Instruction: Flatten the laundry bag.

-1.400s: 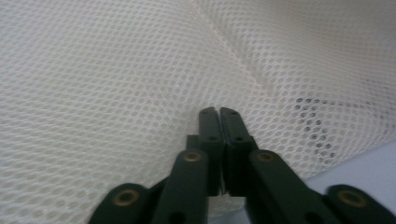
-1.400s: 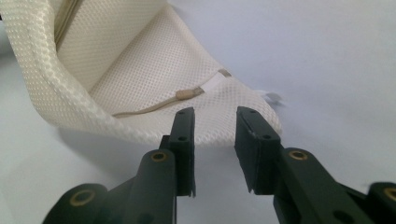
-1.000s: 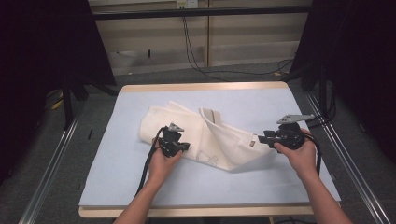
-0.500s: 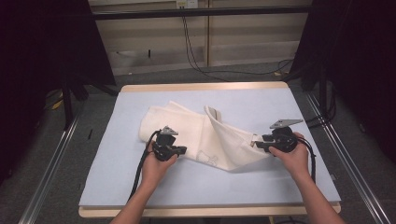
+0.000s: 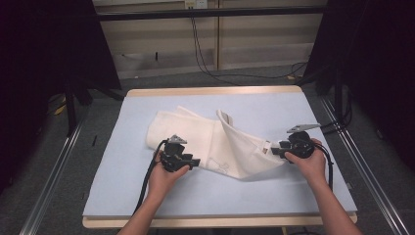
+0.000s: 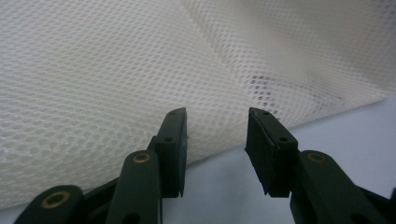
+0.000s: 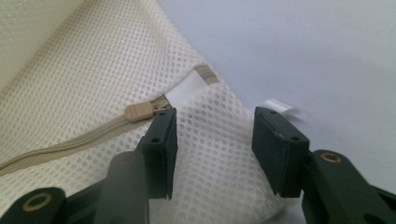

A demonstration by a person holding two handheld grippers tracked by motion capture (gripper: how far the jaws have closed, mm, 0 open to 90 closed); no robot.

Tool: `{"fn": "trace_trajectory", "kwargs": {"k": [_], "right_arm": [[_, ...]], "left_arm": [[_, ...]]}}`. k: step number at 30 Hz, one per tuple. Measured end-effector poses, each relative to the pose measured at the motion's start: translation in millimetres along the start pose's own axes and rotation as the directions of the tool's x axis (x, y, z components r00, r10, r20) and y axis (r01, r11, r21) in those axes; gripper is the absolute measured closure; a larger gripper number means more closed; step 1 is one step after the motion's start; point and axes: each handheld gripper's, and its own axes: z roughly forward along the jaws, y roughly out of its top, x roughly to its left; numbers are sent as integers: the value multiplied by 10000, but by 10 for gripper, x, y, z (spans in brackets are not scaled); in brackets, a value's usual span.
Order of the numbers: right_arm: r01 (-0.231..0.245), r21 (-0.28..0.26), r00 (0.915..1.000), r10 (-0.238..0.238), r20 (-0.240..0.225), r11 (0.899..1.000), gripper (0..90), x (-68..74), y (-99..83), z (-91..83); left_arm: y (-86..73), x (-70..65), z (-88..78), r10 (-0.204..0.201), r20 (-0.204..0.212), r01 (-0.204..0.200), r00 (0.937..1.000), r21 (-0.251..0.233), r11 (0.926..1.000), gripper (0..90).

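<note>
Your cream mesh bag [image 5: 220,142] lies crumpled at the centre of the high view on the pale blue table [image 5: 122,191]. Your left gripper [image 6: 215,140] has its jaws apart at the bag's near edge. Your right gripper [image 7: 212,140] is likewise spread, straddling the corner beside the zipper pull [image 7: 137,112].

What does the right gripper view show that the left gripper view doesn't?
Right gripper view alone: a beige zipper with its pull, a white label and a small white tag at the bag's corner. Left gripper view alone: plain mesh with a crease and a faint dark smudge. Both share the cream mesh bag, the pale blue table cover, and open black jaws set at the bag's edge.
</note>
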Motion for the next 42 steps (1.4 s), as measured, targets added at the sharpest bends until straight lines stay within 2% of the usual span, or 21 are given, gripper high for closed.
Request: {"fn": "trace_trajectory", "kwargs": {"k": [2, 4, 5, 7, 8, 12, 13, 15, 17, 21, 23, 25, 26, 27, 28, 29, 30, 34, 37, 39, 42], "right_arm": [[104, 126, 9999, -103, -133, 9999, 541, -7, -17, -1], [181, 143, 9998, -179, -91, 9997, 608, -3, -41, -5], [-5, 151, 9999, 7, -121, 9999, 742, -12, -62, -25], [-53, 163, 9996, 57, -264, 9999, 770, -20, -71, -32], [-67, 185, 9986, 77, -518, 9998, 892, -31, -87, -45], [-114, 360, 9985, 133, -530, 9993, 900, -11, -101, -73], [-21, 364, 9986, 41, -532, 9993, 900, 0, -101, -79], [139, 405, 9983, -116, -572, 9991, 900, 40, -110, -94], [117, 381, 9978, -92, -659, 9992, 900, 53, -131, -109], [78, 375, 9950, -40, -1001, 9993, 900, 103, -193, -167], [27, 393, 9944, 15, -1058, 9992, 900, 111, -206, -180], [80, 343, 9929, -39, -1186, 9994, 900, 129, -238, -200], [56, 321, 9932, -18, -1160, 9995, 900, 135, -245, -206], [46, 261, 9936, -16, -1130, 9996, 900, 140, -252, -206], [85, 282, 9937, -53, -1123, 9996, 900, 141, -253, -209], [114, 282, 9932, -81, -1158, 9995, 900, 146, -261, -213], [81, 274, 9931, -48, -1169, 9996, 900, 147, -264, -214], [32, 232, 9932, -5, -1166, 9997, 900, 159, -278, -223], [30, 181, 9929, -8, -1193, 9998, 900, 165, -281, -221], [22, 189, 9927, 1, -1207, 9998, 900, 169, -278, -219], [57, 143, 9913, -38, -1319, 9999, 900, 197, -281, -220]], "left_arm": [[-10, -11, -14, 77, 127, -80, 9999, 264, 9996, 583], [-30, -34, 21, 8, -92, -5, 10000, 282, 9996, 554], [-31, -16, 34, 160, -43, -158, 9999, 445, 9989, 538], [-26, 3, 72, 75, 32, -76, 10000, 339, 9994, 534], [-21, -3, 100, -129, -13, 129, 9999, -62, 9999, 533], [27, 60, 168, -341, -333, 326, 9989, -443, 9985, 534], [41, 88, 172, -101, -458, 88, 9989, -272, 9996, 543], [59, 100, 205, -117, -599, 89, 9981, -477, 9988, 593], [72, 129, 244, 228, -733, -259, 9970, -422, 9988, 683], [126, 195, 223, -33, -547, 23, 9985, -177, 9998, 771], [123, 190, 206, -96, -507, 84, 9987, -233, 9997, 752], [110, 143, 169, -165, -489, 158, 9987, -134, 9998, 643], [101, 121, 141, 47, -448, -41, 9990, 134, 9999, 664], [89, 106, 119, 99, -284, -91, 9995, 289, 9995, 757], [74, 108, 86, -49, 149, 41, 9999, 517, 9987, 878], [50, 115, 58, -47, 120, 39, 9999, 717, 9974, 900], [-7, 144, 24, -184, -141, 196, 9997, 866, 9960, 900], [-91, 178, -24, -593, -86, 599, 9982, 1039, 9928, 900], [-124, 181, -28, -558, 13, 555, 9984, 824, 9951, 881], [-89, 191, 16, -417, -478, 439, 9980, 461, 9980, 842], [-54, 219, 52, -327, -667, 350, 9972, 347, 9988, 846]]}}
